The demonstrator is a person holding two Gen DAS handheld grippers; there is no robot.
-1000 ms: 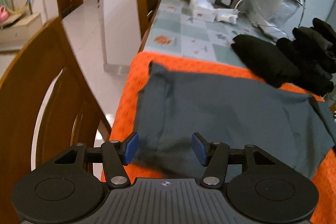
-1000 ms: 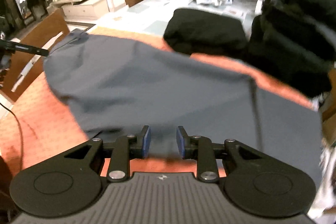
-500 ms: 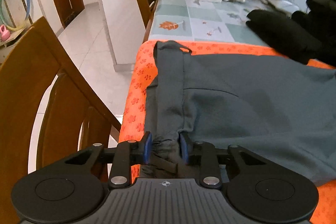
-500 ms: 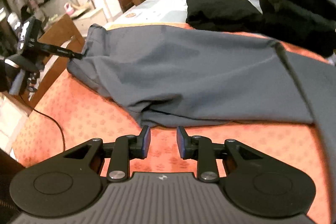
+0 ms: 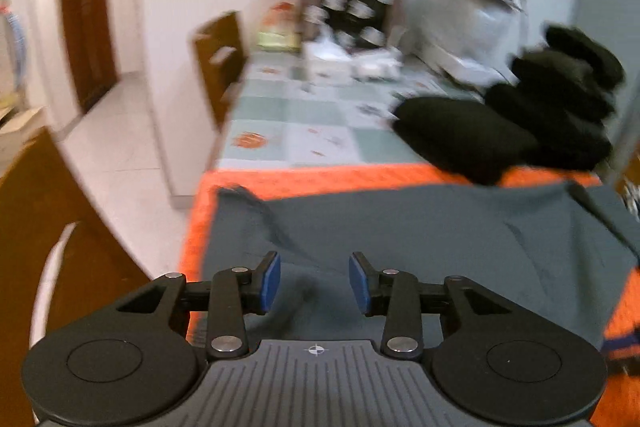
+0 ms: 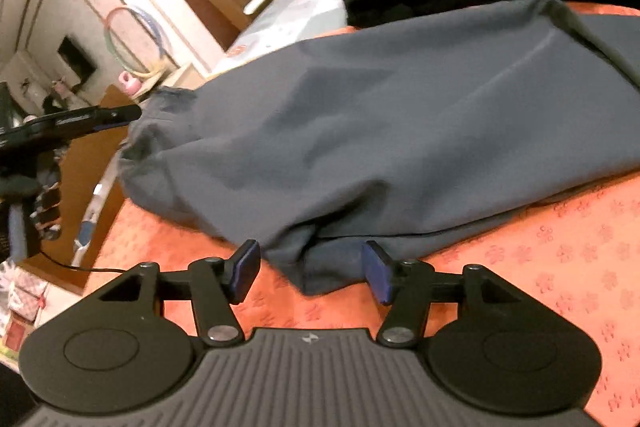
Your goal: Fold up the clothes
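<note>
Since half a second earlier both our claws had let go and spread. At left in the left view we saw a wooden chair [image 5: 52,247]; black clothes [image 5: 500,135] filled the upper right. We saw no containers. Grey trousers [image 5: 420,235] lay on the orange cloth [image 5: 320,175]. Our left gripper [image 5: 314,283] was opening over the trousers, pads clear. Our right gripper [image 6: 310,273] was opening wide, a fold between, unpressed.

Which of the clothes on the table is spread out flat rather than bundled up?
The grey garment, lying on the orange cloth; the black clothes sit bundled in heaps behind it.
</note>
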